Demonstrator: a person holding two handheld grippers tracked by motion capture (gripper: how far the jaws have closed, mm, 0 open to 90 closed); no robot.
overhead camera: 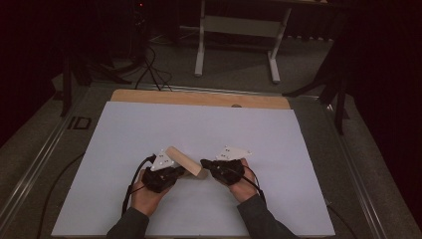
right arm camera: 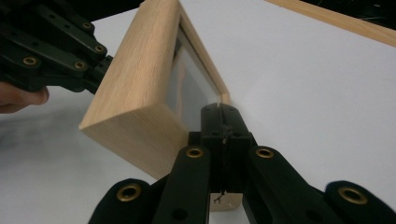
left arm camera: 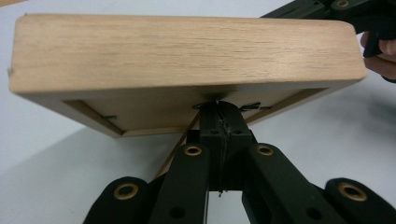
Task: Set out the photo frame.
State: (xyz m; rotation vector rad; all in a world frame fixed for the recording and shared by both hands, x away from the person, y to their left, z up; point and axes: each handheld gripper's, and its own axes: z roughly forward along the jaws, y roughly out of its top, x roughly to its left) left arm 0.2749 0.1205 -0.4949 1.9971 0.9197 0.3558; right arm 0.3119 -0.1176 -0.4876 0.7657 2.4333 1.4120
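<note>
A light wooden picture frame with a glazed front (overhead camera: 185, 161) is held tilted above the white-covered bench (overhead camera: 149, 124), between both tools. The left hand-held gripper (overhead camera: 183, 172) is closed tight at the frame's back edge; the right hand-held gripper (overhead camera: 204, 163) is closed against its front corner. Lifting is judged done; placement is judged outstanding.

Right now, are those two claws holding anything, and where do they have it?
Both jaws are shut. The left gripper and the right gripper press against opposite sides of a wooden frame, propping it tilted between them; whether either pinches it cannot be told.
</note>
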